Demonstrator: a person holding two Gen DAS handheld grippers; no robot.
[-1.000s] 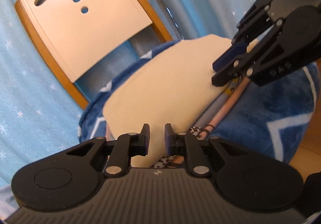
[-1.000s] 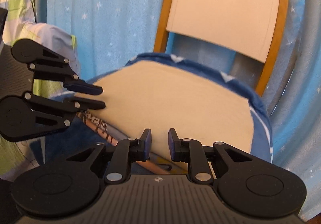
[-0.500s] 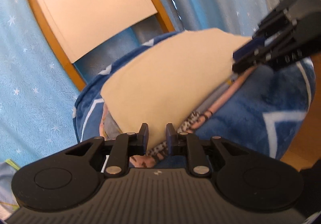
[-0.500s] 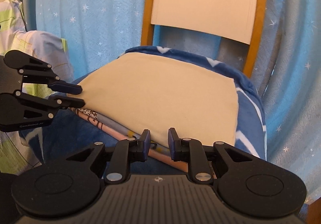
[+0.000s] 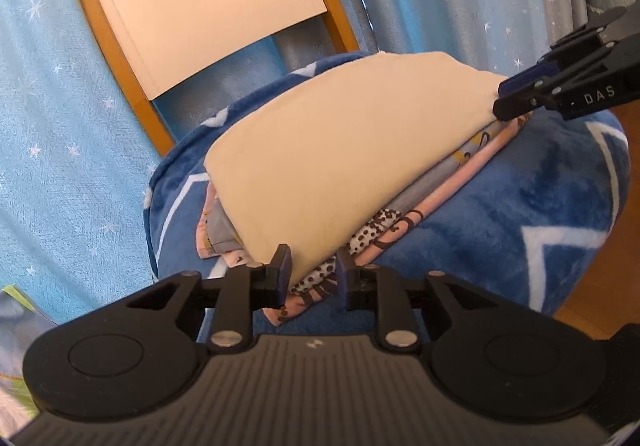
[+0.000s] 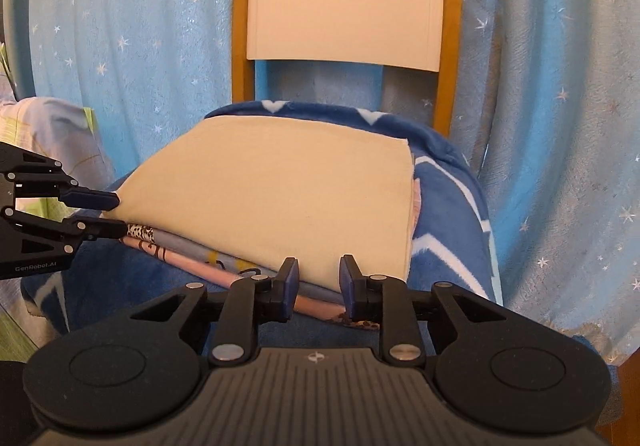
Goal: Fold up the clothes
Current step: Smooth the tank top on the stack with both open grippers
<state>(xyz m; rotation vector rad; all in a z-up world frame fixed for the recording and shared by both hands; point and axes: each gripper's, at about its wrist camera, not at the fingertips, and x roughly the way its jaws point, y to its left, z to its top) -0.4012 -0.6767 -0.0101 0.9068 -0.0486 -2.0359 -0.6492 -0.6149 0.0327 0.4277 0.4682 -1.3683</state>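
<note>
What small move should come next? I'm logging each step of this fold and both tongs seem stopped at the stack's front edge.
Probably ease both tongs straight back, clear of the stack. The cream garment already lies flat and squared on the patterned clothes atop the blue blanket. The left tongs and right tongs stand open at its front corners, gripping nothing.

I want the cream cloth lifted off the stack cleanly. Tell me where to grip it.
Grip the cream cloth at its two near corners, coming in from the front edge. That edge overhangs the patterned clothes beneath, so open jaws can likely straddle it alone.
</note>
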